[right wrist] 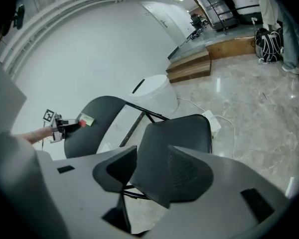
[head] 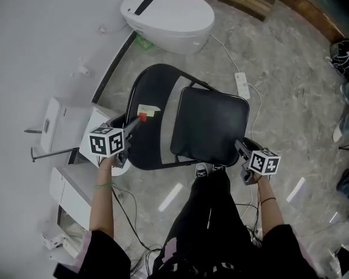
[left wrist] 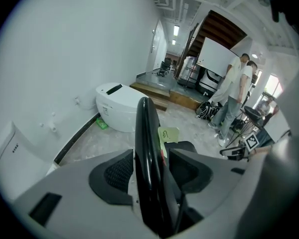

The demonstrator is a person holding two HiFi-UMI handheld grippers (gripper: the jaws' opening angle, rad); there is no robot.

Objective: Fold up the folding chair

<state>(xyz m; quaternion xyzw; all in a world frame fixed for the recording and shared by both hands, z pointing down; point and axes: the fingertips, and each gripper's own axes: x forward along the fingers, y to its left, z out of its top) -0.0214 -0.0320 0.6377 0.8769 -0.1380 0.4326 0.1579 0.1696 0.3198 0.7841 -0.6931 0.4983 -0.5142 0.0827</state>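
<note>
A small pale note (left wrist: 168, 133) is stuck on the chair back (head: 148, 86). It has one green mark drawn by hand, a bit like a curly 5, but I cannot read it for sure. The cube (head: 106, 141) on the left gripper (head: 138, 120) and the cube (head: 263, 161) on the right gripper (head: 239, 146) show black and white square patterns, no letters. A white box (left wrist: 12, 148) has tiny dark print, too small to read.
</note>
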